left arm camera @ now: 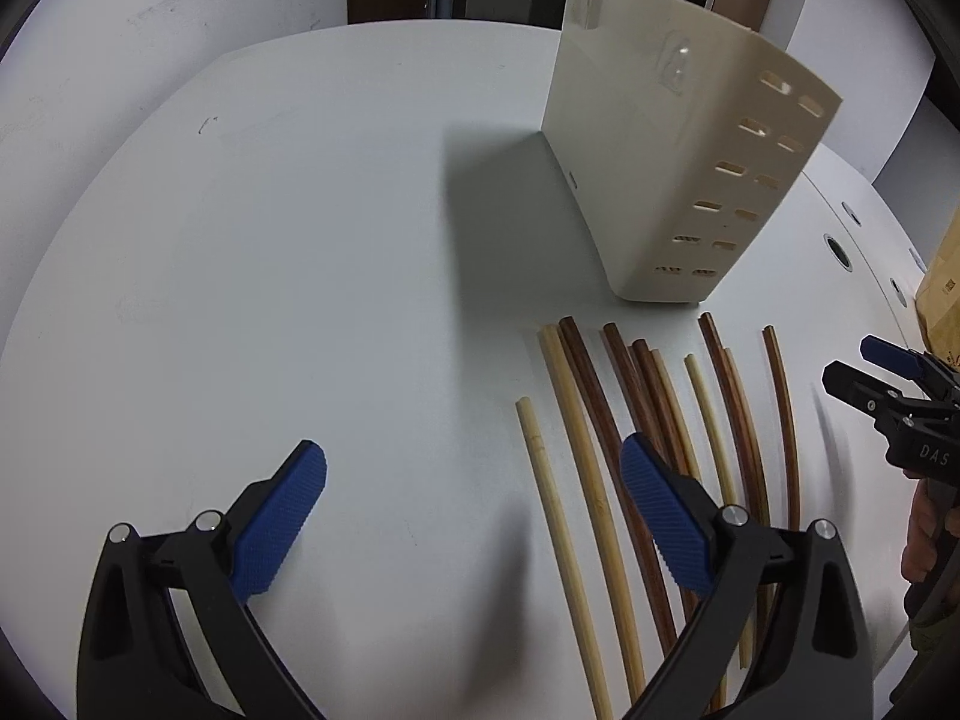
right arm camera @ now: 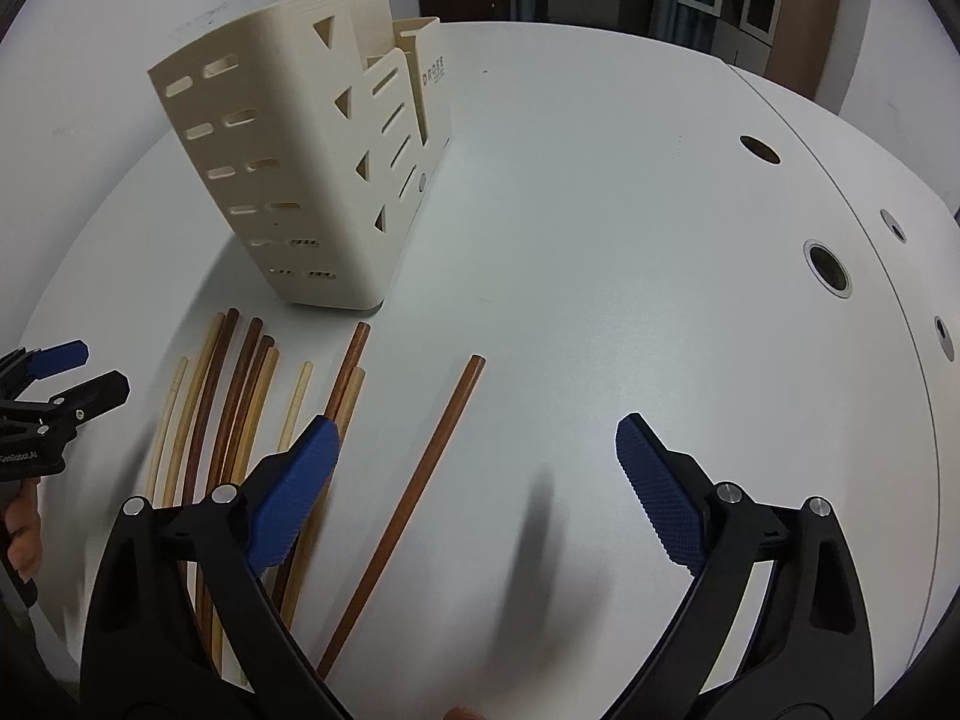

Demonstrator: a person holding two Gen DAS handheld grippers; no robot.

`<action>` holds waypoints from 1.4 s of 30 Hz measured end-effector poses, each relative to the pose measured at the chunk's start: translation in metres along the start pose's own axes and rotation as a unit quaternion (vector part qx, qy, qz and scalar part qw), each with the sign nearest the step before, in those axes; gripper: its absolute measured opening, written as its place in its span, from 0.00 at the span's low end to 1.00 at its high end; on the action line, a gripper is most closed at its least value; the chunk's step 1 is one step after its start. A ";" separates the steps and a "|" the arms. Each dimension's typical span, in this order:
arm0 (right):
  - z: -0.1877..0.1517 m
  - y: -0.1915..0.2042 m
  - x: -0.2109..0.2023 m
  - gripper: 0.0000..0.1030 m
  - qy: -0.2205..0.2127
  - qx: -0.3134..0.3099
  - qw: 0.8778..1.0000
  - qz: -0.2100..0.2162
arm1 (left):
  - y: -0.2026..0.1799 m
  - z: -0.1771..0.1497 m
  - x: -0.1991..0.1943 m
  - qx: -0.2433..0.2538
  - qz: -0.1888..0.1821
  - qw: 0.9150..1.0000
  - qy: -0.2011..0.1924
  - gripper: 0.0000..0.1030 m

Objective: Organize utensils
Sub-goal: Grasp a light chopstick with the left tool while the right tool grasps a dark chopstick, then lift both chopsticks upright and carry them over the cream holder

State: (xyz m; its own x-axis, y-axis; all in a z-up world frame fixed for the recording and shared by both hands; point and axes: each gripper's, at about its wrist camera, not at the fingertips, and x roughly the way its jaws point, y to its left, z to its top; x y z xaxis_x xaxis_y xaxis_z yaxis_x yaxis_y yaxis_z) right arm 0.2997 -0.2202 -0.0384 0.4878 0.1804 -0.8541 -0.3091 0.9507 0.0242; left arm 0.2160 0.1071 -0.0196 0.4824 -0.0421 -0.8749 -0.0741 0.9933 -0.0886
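Both grippers hovering with jaws spread over chopsticks beside a cream utensil holder.

Left wrist view: the left gripper (left arm camera: 474, 516) is hanging released above the white table (left arm camera: 270, 240); chopsticks (left arm camera: 648, 420) are lying just before the utensil holder (left arm camera: 660, 180). Right wrist view: the right gripper (right arm camera: 480, 480) is gaping empty, a lone dark chopstick (right arm camera: 420, 480) lying between its pads, apart from the holder (right arm camera: 288, 180).

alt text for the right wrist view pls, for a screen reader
The open right gripper hovers empty over a white table, above a lone dark chopstick. To its left lie more light and dark chopsticks before a cream slotted utensil holder; the left gripper shows at the frame's left edge.
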 end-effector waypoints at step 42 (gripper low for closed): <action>0.008 0.034 0.001 0.06 -0.017 -0.020 0.999 0.030 | -0.033 0.037 0.034 0.061 0.040 0.996 0.049 0.04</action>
State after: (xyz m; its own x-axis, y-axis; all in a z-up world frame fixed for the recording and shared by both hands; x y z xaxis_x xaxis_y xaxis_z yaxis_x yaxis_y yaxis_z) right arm 0.2960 -0.1855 -0.0338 0.4946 0.2463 -0.8335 -0.3710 0.9271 0.0538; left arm 0.2675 0.0770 -0.0285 0.3915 0.0333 -0.9196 0.0005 0.9993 0.0364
